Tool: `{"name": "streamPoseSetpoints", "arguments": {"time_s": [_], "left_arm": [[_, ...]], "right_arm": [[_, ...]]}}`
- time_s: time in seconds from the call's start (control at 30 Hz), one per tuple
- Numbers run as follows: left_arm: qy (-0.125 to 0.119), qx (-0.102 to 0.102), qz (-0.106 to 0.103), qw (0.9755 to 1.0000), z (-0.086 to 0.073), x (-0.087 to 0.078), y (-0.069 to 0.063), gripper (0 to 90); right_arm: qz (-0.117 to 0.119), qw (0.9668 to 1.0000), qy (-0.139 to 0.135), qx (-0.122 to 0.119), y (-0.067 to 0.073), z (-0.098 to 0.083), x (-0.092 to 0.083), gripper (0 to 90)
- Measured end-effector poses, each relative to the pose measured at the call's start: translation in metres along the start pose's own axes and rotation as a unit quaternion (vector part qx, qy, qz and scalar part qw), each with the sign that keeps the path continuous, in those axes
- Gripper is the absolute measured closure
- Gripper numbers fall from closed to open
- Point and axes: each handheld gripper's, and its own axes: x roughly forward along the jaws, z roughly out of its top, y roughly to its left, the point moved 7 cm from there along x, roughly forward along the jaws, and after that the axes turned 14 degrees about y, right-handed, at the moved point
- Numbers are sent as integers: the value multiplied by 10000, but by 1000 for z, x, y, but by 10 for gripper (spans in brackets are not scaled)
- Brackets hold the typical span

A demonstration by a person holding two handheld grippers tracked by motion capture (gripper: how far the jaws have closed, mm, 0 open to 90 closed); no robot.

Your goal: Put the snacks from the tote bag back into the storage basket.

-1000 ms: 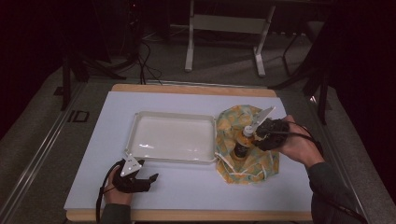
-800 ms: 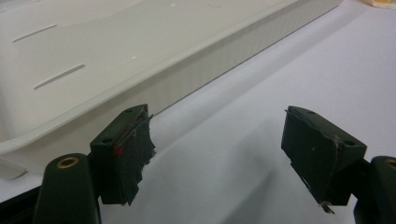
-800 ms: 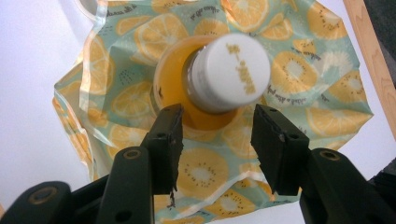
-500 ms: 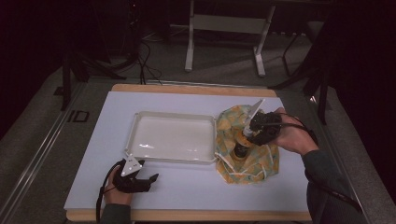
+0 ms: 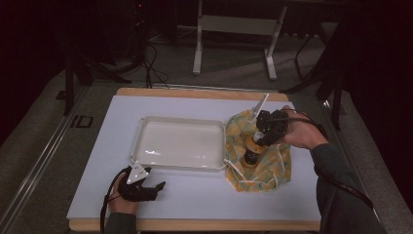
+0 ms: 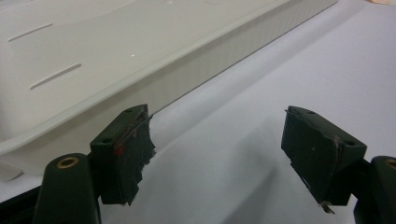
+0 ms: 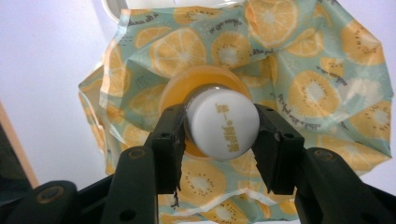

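Observation:
An orange juice bottle [image 5: 252, 152] with a white cap [image 7: 223, 123] stands on a fruit-print cloth bag [image 5: 265, 171] at the right of the table. My right gripper [image 5: 259, 136] comes at it from the right. Its pads sit against both sides of the cap, and its jaws have just been closing on it. The bag [image 7: 299, 70] spreads out beneath the bottle. My left gripper [image 5: 158, 187] rests on the table near the front edge, just in front of the white tray [image 5: 180, 120]. It is open with nothing between its fingers [image 6: 123, 149].
The shallow white tray [image 6: 187, 70] lies mid-table with nothing in it. White sheet covers the table [image 5: 195, 195], with a wooden edge around it. A metal stand [image 5: 234, 29] and cables lie on the floor beyond.
My right hand has shifted a little to the left and away from me, over the bottle's top. The bottle's base stays on the bag. The left gripper has not moved.

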Motion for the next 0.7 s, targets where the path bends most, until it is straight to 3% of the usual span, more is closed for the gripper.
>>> {"name": "streamPoseSetpoints", "arguments": {"time_s": [0.2,0.7], "left_arm": [[19,15,1,10000,0,0,0,244],[9,26,-10,10000,0,0,0,244]], "right_arm": [[288,9995,124,-102,-2,7,0,566],[374,9964,699,-289,-6,13,-1,581]]}}
